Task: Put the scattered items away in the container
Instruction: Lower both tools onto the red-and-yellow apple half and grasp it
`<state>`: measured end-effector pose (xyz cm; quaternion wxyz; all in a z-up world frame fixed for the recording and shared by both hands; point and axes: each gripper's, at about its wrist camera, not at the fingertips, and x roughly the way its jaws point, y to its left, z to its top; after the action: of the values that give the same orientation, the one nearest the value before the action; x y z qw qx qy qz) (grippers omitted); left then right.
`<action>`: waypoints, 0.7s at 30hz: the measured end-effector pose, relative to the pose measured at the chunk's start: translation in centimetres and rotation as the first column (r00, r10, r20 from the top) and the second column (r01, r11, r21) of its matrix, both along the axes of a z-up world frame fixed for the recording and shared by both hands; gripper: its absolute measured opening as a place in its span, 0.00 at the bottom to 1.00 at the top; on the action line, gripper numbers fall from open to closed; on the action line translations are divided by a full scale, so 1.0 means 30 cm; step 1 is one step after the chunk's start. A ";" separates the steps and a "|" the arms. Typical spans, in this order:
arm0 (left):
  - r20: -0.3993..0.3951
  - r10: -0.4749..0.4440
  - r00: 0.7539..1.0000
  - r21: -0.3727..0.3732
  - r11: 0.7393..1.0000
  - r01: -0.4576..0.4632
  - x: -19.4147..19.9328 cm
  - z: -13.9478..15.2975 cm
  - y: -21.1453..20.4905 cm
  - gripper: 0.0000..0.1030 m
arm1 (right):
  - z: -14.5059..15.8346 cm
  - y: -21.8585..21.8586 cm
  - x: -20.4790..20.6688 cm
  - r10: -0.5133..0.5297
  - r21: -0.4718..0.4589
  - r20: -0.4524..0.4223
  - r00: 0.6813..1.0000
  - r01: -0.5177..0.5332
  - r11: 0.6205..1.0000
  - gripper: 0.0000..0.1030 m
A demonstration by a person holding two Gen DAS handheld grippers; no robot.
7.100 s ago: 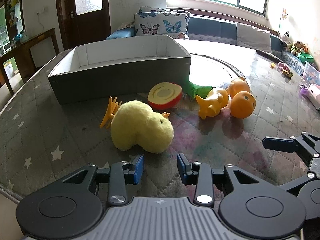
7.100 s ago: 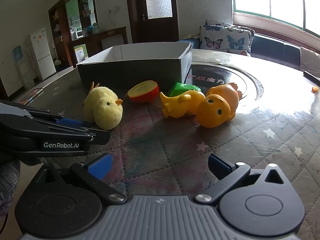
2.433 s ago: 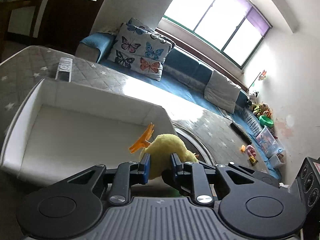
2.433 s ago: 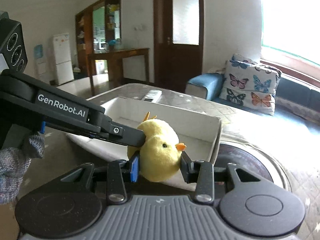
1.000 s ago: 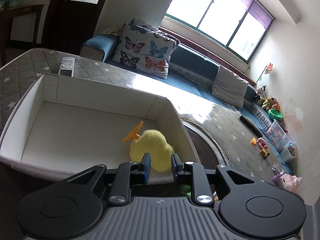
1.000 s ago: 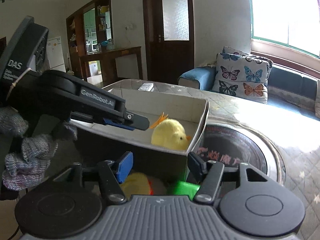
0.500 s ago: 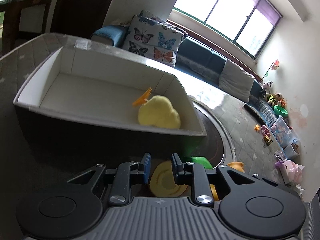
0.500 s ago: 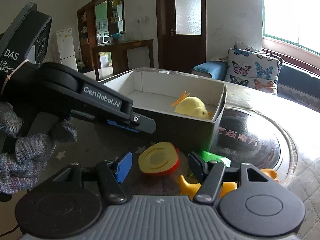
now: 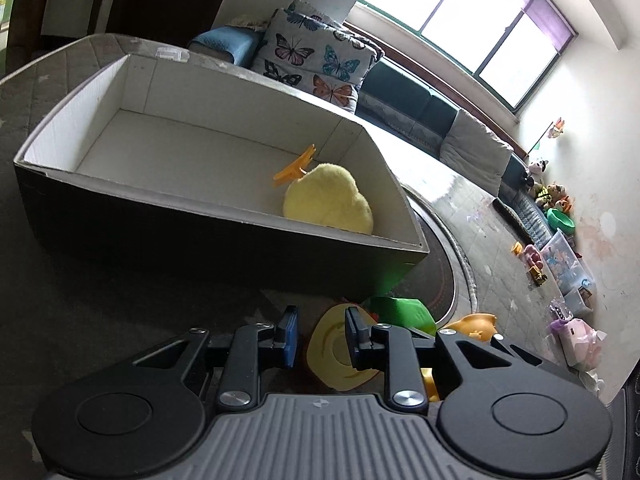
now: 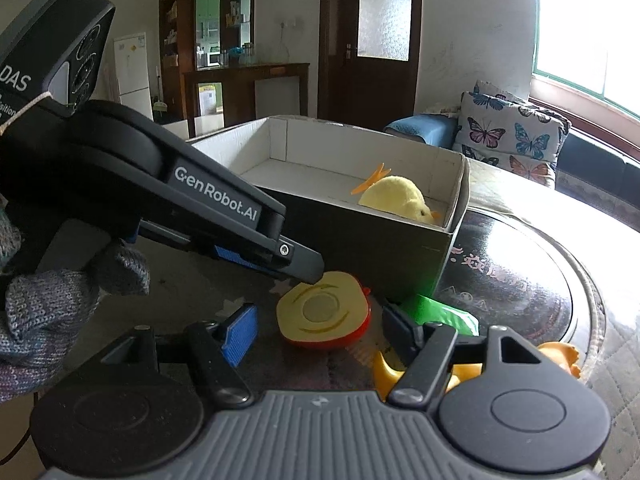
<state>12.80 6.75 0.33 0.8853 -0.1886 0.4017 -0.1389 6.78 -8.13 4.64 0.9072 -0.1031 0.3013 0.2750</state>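
Step in hand, as I read it: chick [image 9: 328,200] is in the box [image 9: 200,222], next pick is the half apple [image 10: 324,312]. It lies on the table [image 9: 100,288] just in front of the box's near wall, cut face up and tilted toward the cams.

L gripper [image 9: 319,336]: jaws opening, a narrow gap so far, nothing held. In the L wrist view the apple sits below and beyond the gap, its right finger overlapping the yellow face. In the R view the L tip hangs right at the apple's upper left edge; touching or not, can't tell.

R gripper [image 10: 320,330]: jaws abt half apart, empty, apple framed between the blue pad and the black one but beyond the tips, not yet in reach.

Next move, my guess: one gripper drops lower and fwd till the pads straddle the apple, then closes. L gap looks too narrow for it yet, so it needs to widen more or R takes it. Both tools crowd the same spot, risk of a bump.

Apple: hard plastic toy, red skin, pale yellow face w/ round core disc and curved grooves. Dome side down, so may rock or skid when pinched.

Still out: green toy [image 10: 440,312] at the box corner, orange duck [image 10: 556,354] to the right, partly hidden by the R gripper body.
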 end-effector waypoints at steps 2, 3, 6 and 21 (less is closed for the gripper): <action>-0.007 -0.004 1.000 -0.004 1.000 0.004 0.002 -0.007 0.000 0.27 | -0.007 0.009 0.008 -0.003 -0.009 -0.001 1.000 0.003 1.000 0.67; -0.010 -0.006 1.000 -0.006 1.000 0.005 0.003 -0.010 0.000 0.27 | -0.011 0.014 0.012 -0.003 -0.013 -0.002 1.000 0.003 1.000 0.67; -0.016 -0.011 1.000 -0.014 1.000 0.011 0.005 -0.016 0.000 0.27 | -0.019 0.021 0.016 -0.001 -0.015 -0.007 1.000 0.001 1.000 0.66; -0.047 -0.034 0.998 -0.058 0.998 0.031 0.025 -0.042 0.001 0.32 | -0.039 0.024 0.029 0.003 -0.018 -0.024 1.000 -0.004 1.000 0.57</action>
<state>13.54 6.78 -0.92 0.8672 -0.2107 0.4217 -0.1603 7.66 -7.42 3.47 0.9021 -0.1084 0.3144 0.2751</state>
